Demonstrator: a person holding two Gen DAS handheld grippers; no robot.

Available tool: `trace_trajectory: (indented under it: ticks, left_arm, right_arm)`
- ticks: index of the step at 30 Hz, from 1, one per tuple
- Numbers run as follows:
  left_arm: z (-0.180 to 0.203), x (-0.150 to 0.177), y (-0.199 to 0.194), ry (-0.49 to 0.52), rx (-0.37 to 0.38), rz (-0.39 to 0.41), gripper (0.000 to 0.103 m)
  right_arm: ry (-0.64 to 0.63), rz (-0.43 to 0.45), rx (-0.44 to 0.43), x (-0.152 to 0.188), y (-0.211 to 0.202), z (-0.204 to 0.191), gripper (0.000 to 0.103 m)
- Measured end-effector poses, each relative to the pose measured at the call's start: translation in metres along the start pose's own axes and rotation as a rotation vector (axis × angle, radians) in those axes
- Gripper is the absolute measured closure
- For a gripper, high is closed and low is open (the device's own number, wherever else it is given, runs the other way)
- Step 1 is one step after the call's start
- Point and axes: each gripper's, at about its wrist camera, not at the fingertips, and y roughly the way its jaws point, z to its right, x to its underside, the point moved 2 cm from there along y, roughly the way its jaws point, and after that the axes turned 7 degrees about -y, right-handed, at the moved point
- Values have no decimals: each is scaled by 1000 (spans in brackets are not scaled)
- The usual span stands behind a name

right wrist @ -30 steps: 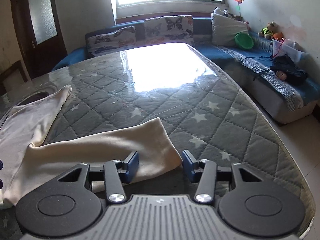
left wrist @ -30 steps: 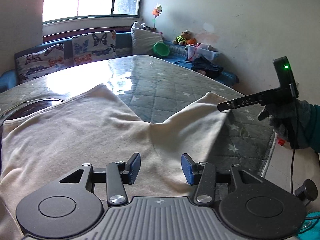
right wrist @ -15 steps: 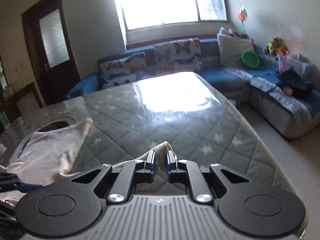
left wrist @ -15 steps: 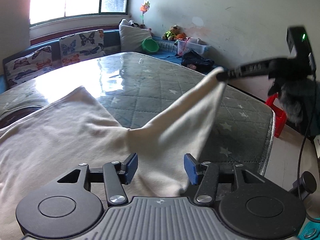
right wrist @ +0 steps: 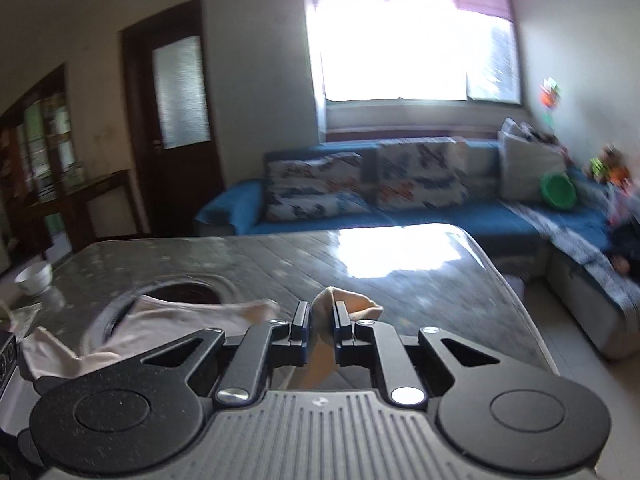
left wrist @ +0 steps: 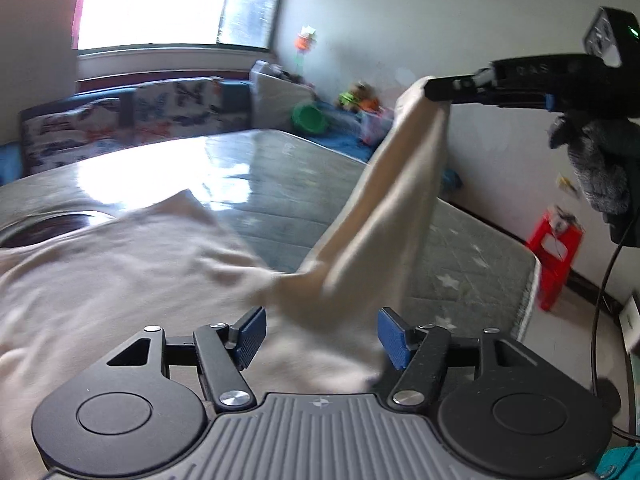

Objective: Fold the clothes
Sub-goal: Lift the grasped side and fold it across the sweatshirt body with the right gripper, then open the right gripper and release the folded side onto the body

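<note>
A cream garment (left wrist: 120,272) lies spread on the grey quilted table (left wrist: 280,184). My right gripper (right wrist: 320,316) is shut on the end of one sleeve (right wrist: 344,300) and holds it high above the table; in the left wrist view the right gripper (left wrist: 436,90) shows at upper right with the sleeve (left wrist: 384,208) hanging stretched from it. My left gripper (left wrist: 320,334) is open and empty, low over the garment's near edge, with the cloth between its blue pads (left wrist: 250,332). The rest of the garment (right wrist: 160,320) shows at the left in the right wrist view.
A round dark hole (right wrist: 184,294) in the table lies under the garment's far left. A white bowl (right wrist: 34,278) stands at the table's left edge. A blue sofa (right wrist: 440,216) with cushions runs behind. A red stool (left wrist: 554,252) stands on the floor right of the table.
My right gripper closed on the sleeve end and lifted it up off the table, stretching the sleeve. My left gripper stayed open over the garment's near edge.
</note>
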Motion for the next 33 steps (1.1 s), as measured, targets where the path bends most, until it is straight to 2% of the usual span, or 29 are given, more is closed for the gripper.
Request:
trace_trajectory:
  ticks: [6, 11, 20, 23, 26, 29, 33]
  left_arm:
    - [-44, 12, -55, -101, -138, 80, 37]
    - [-76, 24, -95, -175, -233, 132, 36]
    - [-102, 49, -130, -258, -306, 158, 36]
    - [-105, 50, -131, -268, -308, 158, 36]
    - [-102, 46, -127, -262, -301, 160, 36]
    - [-98, 42, -119, -245, -285, 151, 37]
    - [-93, 36, -104, -218, -258, 130, 40]
  right_arm:
    - [-102, 30, -140, -28, 18, -65, 93]
    - [-178, -6, -271, -26, 51, -127, 93]
    - [-227, -195, -468, 23, 105, -213, 93]
    - [-226, -254, -523, 44, 106, -229, 86]
    - [-245, -260, -544, 48, 99, -230, 81]
    - [-250, -249, -518, 45, 89, -218, 80]
    - [-265, -279, -433, 48, 82, -186, 79]
